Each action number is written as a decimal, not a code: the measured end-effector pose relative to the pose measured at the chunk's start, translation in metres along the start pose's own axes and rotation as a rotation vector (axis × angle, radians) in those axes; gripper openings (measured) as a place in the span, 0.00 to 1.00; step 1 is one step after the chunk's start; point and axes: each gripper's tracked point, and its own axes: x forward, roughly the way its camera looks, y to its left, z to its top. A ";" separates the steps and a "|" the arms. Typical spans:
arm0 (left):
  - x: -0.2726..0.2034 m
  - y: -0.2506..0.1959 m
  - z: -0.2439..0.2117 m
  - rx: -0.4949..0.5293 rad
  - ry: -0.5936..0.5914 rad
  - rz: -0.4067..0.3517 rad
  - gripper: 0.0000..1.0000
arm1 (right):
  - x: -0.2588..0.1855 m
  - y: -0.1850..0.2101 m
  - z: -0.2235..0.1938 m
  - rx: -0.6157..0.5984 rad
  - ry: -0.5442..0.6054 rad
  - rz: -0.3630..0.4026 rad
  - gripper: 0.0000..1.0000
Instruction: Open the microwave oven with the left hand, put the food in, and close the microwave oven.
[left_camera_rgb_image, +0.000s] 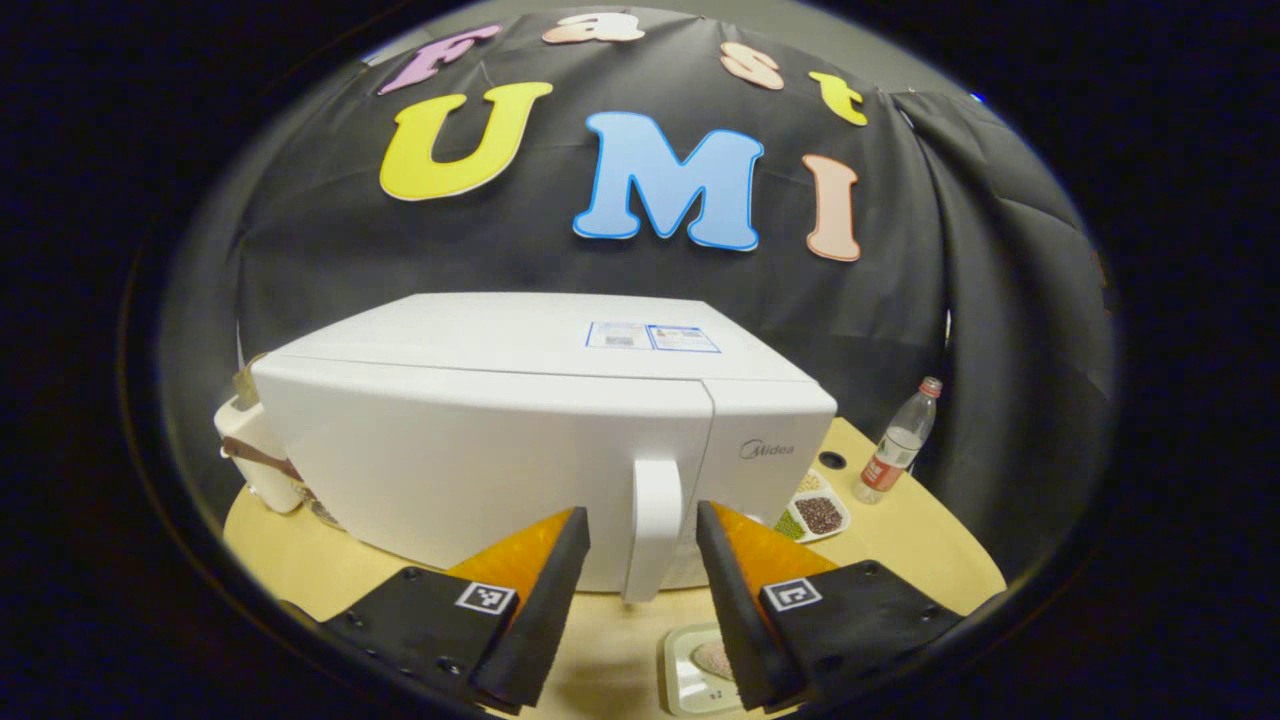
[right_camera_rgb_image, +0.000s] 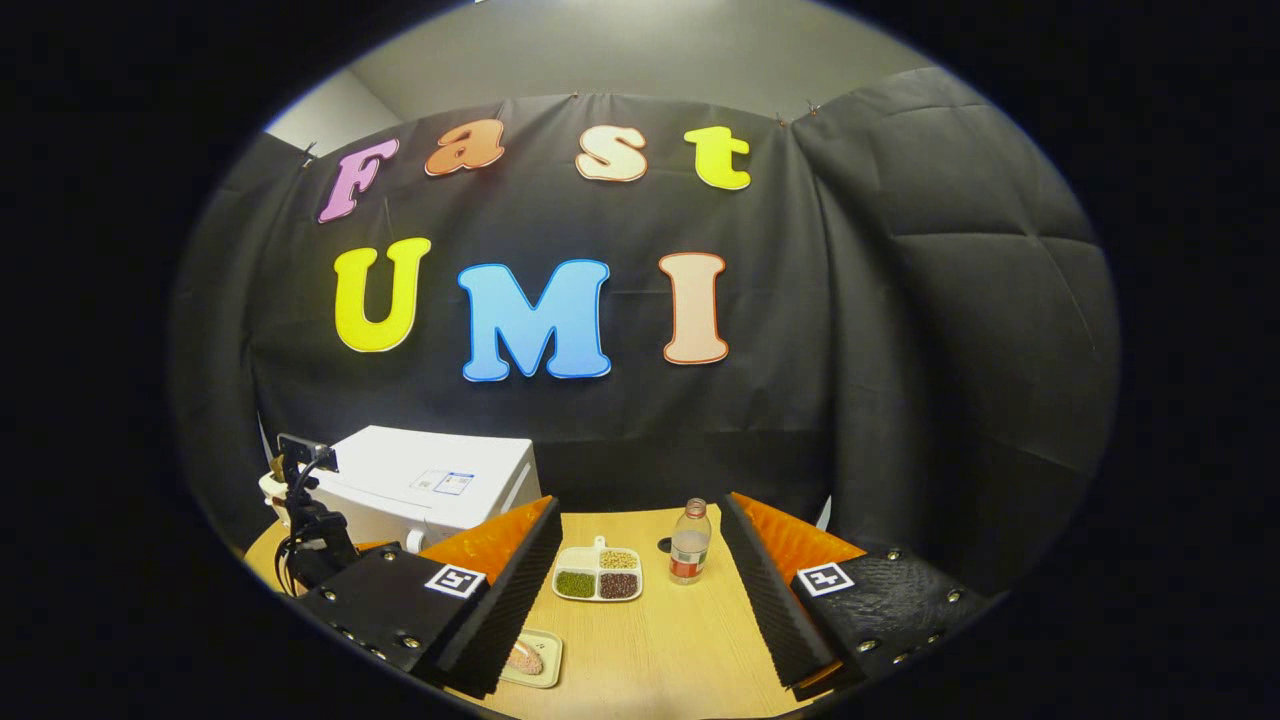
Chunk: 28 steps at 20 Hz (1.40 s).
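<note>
Progress: 0 of 3 steps done, as far as I can judge. Microwave (left_camera_rgb_image: 520, 440) sits mid-frame in the left gripper view, door shut. Left hand-held gripper (left_camera_rgb_image: 640, 525) is spread, fingers either side of the handle (left_camera_rgb_image: 655, 525) — not touching it yet, so the pull looks like the step in hand.

Food (left_camera_rgb_image: 712, 658) lies on a small tray (left_camera_rgb_image: 682, 672) at the bottom of that view, on the surface (left_camera_rgb_image: 900, 540) just in front of the door; in the right gripper view it is at lower left.

Right hand-held gripper (right_camera_rgb_image: 635, 530) is spread too, holding nothing, well back from the microwave.

Left to do: open door, load food, close.

Around: divided dish (right_camera_rgb_image: 598, 572) of beans and a bottle (right_camera_rgb_image: 690, 542) centre of the right gripper view, right of the microwave — clear of the path, I think. Risk: the tray sits close under the door; the swing may pass over it.
</note>
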 end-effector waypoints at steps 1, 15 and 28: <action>0.003 -0.002 -0.004 -0.020 0.018 -0.021 0.70 | 0.001 -0.001 -0.001 0.000 0.004 -0.001 0.97; 0.005 -0.013 -0.013 0.088 0.067 -0.034 0.13 | 0.007 -0.007 -0.003 -0.005 0.014 0.043 0.98; -0.087 0.006 -0.051 0.079 0.127 -0.131 0.13 | 0.012 0.016 -0.016 0.043 0.055 0.124 0.98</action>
